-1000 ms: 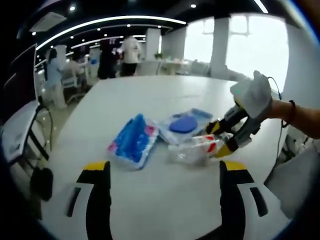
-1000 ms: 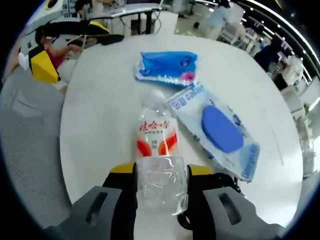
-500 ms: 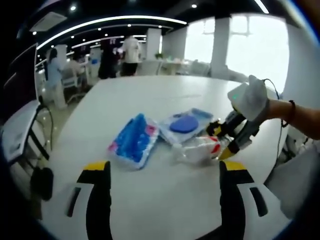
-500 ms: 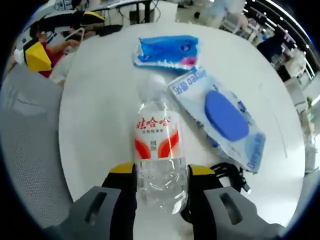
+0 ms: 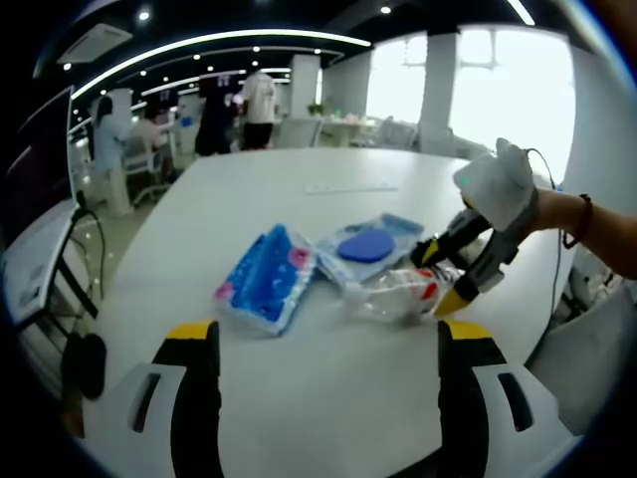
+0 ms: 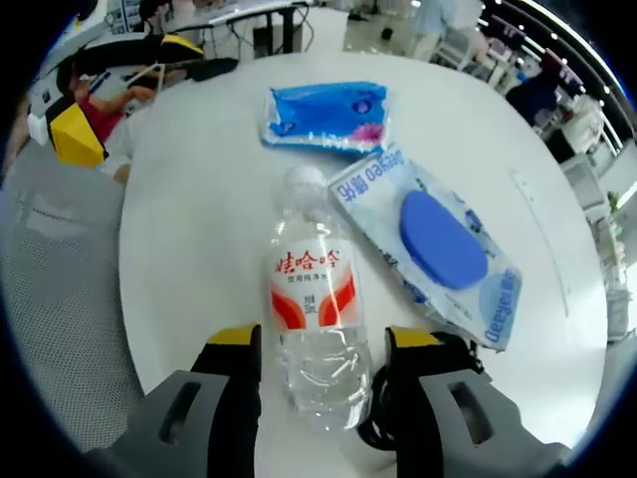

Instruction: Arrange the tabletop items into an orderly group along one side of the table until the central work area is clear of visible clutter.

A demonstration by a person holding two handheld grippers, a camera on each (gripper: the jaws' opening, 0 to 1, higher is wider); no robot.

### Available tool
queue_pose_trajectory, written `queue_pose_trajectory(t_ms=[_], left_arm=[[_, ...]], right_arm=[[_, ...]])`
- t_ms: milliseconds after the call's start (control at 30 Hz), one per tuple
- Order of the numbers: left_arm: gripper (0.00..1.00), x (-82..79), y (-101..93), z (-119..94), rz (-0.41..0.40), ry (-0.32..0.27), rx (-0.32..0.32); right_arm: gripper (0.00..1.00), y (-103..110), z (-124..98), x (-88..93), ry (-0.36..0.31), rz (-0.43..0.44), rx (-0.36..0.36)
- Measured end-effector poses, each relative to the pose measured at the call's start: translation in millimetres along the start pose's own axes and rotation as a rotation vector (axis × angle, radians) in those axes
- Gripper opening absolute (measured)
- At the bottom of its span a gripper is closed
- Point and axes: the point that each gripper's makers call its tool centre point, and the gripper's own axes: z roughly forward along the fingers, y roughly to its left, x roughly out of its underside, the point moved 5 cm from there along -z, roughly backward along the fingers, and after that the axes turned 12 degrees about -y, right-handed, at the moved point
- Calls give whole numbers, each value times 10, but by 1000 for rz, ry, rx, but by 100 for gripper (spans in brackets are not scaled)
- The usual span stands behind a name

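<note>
A clear water bottle (image 6: 314,299) with a red and white label lies on the round white table (image 6: 189,229), cap pointing away from me. My right gripper (image 6: 324,337) stands around its base, open, with a thin gap on each side. Beside the bottle lie a wet-wipes pack (image 6: 438,244) with a blue lid and a blue tissue pack (image 6: 323,115). In the left gripper view the bottle (image 5: 393,296), wipes (image 5: 366,247) and tissues (image 5: 264,279) sit mid-table, with the right gripper (image 5: 448,274) at the bottle. My left gripper (image 5: 328,334) is open over bare table.
A black cable (image 6: 460,345) lies by my right jaw. A grey mesh chair (image 6: 50,299) stands at the table's left edge, near the left gripper's yellow tip (image 6: 72,134). People (image 5: 244,110) and desks fill the far room. The far half of the table (image 5: 299,189) is bare.
My right gripper's jaws have spread slightly off the bottle, which now rests on the table. The left gripper has hardly moved.
</note>
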Motion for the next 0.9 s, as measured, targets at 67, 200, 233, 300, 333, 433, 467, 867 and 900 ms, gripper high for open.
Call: queue_pose_trajectory(t_ms=[67,200,233,300,333,433,467,867,900], left_arm=[[88,2,-4,1,1,2,2],[88,1,-7,2,0,1,3],[88,3,-7,2,1,1,3],[88,6,-4,3,3,3,1],[88,7,-2,4,4,4,2],[88,6,-2,6,2,2,2],[88,7,0,5,3,3,1],[88,8,8,5,-4,0,-3],[88,11,8,4,-3,3,-3]], right_arm=[[56,-2,10,-47,-18,10,-3],[59,0,87,-121,-32,-11,-4],[58,2,103,-130,-32,-18,-3],[59,10,151,-154,-30,-24,-8],[60,14,177,-165,-31,-17,-12],[60,13,233,-186,-34,-9,-22],[60,11,245,-192,-34,-4,-23],[50,-9,392,-183,8,-12,-27],[45,-12,397,-175,17,-18,-22]])
